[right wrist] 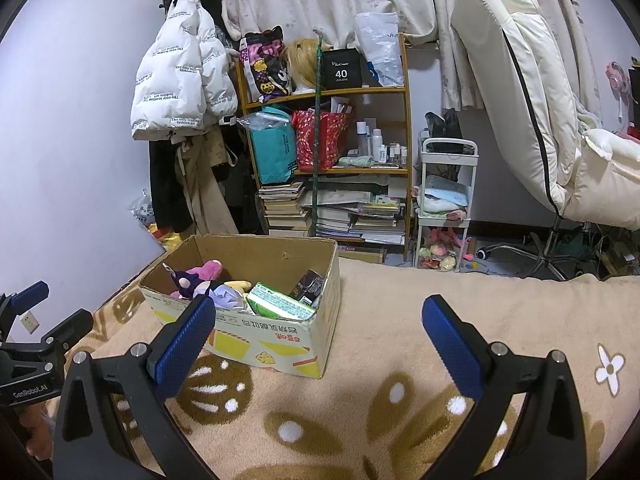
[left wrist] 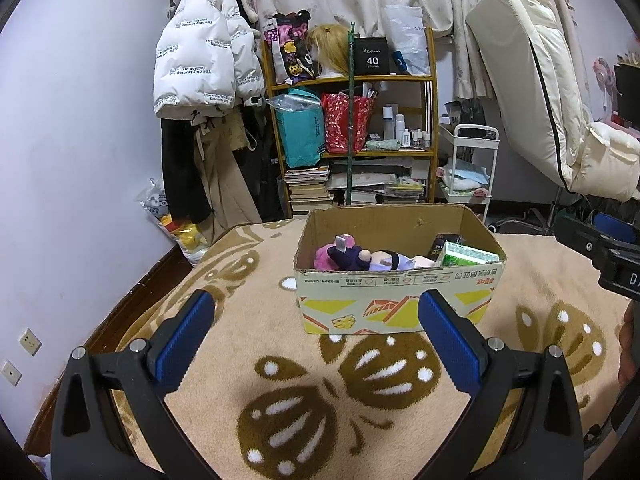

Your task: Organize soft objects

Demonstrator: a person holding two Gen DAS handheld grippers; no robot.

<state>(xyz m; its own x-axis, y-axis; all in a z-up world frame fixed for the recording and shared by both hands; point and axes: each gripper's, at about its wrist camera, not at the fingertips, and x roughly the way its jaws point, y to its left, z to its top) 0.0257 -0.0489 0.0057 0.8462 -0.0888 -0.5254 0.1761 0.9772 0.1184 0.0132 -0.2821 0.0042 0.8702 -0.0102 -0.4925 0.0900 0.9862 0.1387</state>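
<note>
An open cardboard box stands on a beige blanket with brown flower patterns. Inside lie a pink plush, a purple plush doll, a green carton and a dark small box. My left gripper is open and empty, just in front of the box. The box also shows in the right wrist view, ahead and to the left. My right gripper is open and empty, beside the box's right front corner. The left gripper shows at the left edge there.
Behind the bed stand a wooden shelf packed with bags, books and bottles, a coat rack with a white puffer jacket, a white cart and a cream office chair. The bed's left edge drops to the floor.
</note>
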